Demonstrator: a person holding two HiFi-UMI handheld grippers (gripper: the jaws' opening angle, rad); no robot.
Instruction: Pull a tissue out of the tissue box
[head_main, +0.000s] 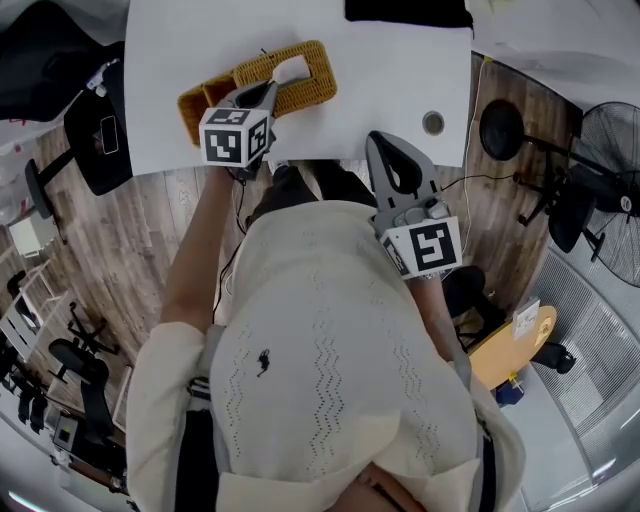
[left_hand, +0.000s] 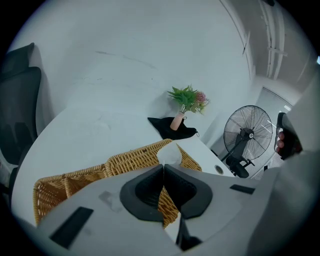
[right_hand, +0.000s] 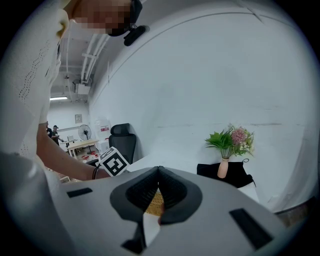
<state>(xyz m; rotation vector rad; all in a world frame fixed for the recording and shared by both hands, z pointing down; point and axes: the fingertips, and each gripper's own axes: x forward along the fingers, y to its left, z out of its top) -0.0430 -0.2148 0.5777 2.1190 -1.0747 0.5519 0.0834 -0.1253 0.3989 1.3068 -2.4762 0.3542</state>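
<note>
Both jaws together | left gripper (left_hand: 163, 166) pinches tissue (left_hand: 169, 154) | right gripper (right_hand: 159, 169) empty | vase (left_hand: 177, 121) beyond box (left_hand: 130, 159)

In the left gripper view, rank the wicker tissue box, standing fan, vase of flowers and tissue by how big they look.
Largest to smallest: wicker tissue box, standing fan, vase of flowers, tissue.

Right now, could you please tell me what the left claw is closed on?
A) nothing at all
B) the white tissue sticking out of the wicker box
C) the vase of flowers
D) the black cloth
B: in the left gripper view the left claw has its jaws pressed together on the bottom of the white tissue, which stands up out of the wicker box.
</note>
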